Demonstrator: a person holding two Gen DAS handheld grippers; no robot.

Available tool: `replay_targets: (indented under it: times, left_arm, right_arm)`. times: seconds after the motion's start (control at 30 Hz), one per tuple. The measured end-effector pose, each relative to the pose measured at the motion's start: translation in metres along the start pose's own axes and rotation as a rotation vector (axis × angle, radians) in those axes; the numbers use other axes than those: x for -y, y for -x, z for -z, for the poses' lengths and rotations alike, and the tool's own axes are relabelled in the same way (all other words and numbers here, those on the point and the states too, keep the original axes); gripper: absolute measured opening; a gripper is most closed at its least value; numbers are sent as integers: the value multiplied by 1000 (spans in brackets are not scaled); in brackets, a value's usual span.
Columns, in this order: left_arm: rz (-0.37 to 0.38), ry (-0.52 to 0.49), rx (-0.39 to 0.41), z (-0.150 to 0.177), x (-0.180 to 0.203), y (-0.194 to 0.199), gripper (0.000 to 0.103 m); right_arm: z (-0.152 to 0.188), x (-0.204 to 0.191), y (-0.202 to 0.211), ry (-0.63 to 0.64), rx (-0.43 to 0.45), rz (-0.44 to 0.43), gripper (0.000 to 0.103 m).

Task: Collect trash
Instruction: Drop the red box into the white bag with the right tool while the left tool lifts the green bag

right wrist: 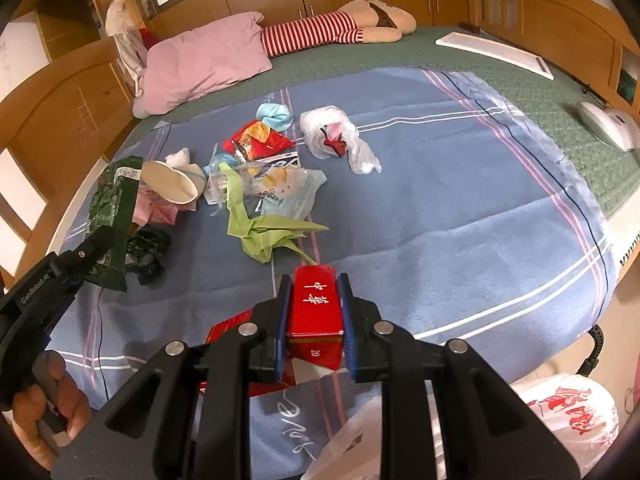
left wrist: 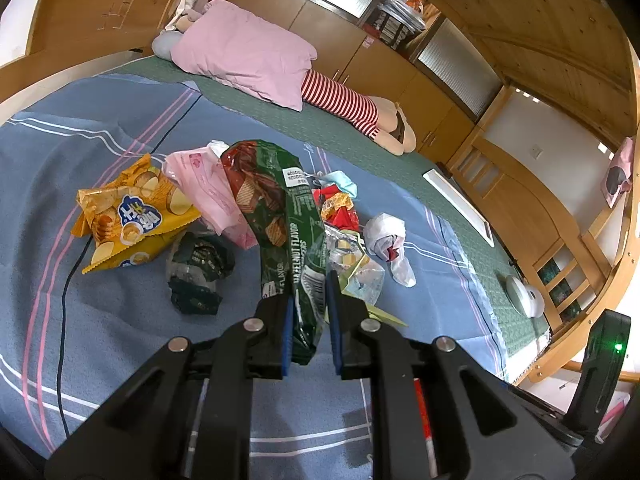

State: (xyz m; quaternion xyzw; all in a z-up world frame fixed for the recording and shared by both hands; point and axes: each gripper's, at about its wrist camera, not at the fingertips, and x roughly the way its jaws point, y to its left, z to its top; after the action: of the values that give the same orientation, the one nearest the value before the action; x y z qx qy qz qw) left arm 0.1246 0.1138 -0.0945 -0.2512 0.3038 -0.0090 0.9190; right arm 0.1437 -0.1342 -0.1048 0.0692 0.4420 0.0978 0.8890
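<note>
My left gripper (left wrist: 310, 304) is shut on a long green hazelnut wafer wrapper (left wrist: 280, 216) and holds it up over the blue blanket; it also shows at the left of the right wrist view (right wrist: 114, 208). My right gripper (right wrist: 314, 312) is shut on a red cigarette box (right wrist: 316, 308) above the blanket's near edge. Loose trash lies mid-blanket: a yellow chip bag (left wrist: 128, 216), a pink bag (left wrist: 212, 196), a crumpled dark wrapper (left wrist: 198, 272), a paper cup (right wrist: 174, 182), green folded paper (right wrist: 264, 228), a red snack bag (right wrist: 256, 142), a white plastic bag (right wrist: 336, 138).
A pink pillow (right wrist: 204, 60) and a striped doll (right wrist: 320, 32) lie at the far side of the bed. A white device (right wrist: 608, 124) sits at the right edge. A white plastic bag with red print (right wrist: 568, 412) hangs below the bed's near edge. Wooden bed rails surround.
</note>
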Motion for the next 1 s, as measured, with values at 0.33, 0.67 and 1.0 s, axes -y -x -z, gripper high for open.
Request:
replay_targets:
  times: [0.33,0.67,1.0]
  left_arm:
    - [-3,-6,-5,1,0,-1,16]
    - [34,-5,-8,1,-2,-2,16]
    - [375,-124,-119,14,35,-2,16]
  right_arm:
    - [3,-1,-1,0,-6,-9,23]
    - [-1,10,32,24,31,-58,23]
    - [41,69,110,229,-140,8,23]
